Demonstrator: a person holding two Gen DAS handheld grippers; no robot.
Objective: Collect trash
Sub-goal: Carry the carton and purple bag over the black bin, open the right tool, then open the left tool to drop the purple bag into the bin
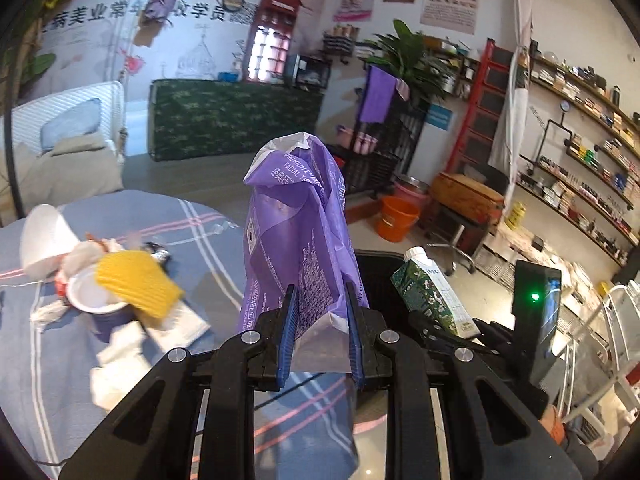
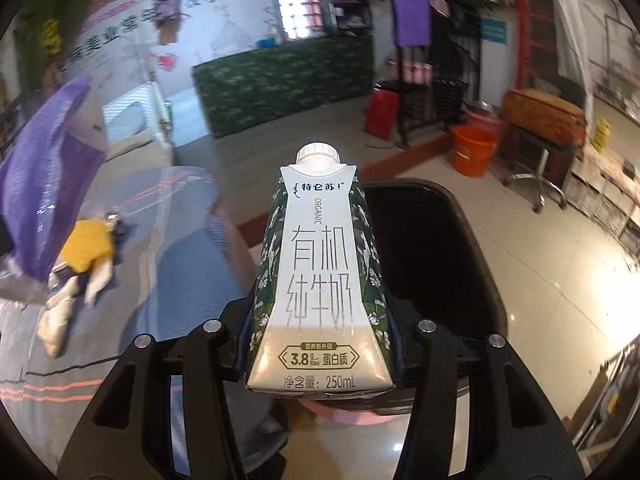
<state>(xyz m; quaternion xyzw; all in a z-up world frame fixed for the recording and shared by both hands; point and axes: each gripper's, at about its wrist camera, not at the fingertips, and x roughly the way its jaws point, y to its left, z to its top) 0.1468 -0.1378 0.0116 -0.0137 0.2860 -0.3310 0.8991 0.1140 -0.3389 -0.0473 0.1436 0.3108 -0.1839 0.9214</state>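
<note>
A: We're gripping a purple wrapper (image 1: 304, 232) in the left gripper (image 1: 322, 320), milk carton (image 2: 320, 280) in the right gripper (image 2: 320, 340), both over the black bin (image 2: 432, 248).

B: Nothing dropped yet. Cup (image 1: 100, 304), yellow sponge (image 1: 140, 280), tissues are waiting on the counter (image 1: 216, 280) behind.

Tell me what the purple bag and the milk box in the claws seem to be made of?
The purple bag looks like thin plastic film, slightly glossy: it crumples into soft folds, and its inside shows silvery white. The milk box looks like coated paperboard: sharp creased edges, smooth printed faces with a light sheen, and a white cap, probably plastic.
</note>
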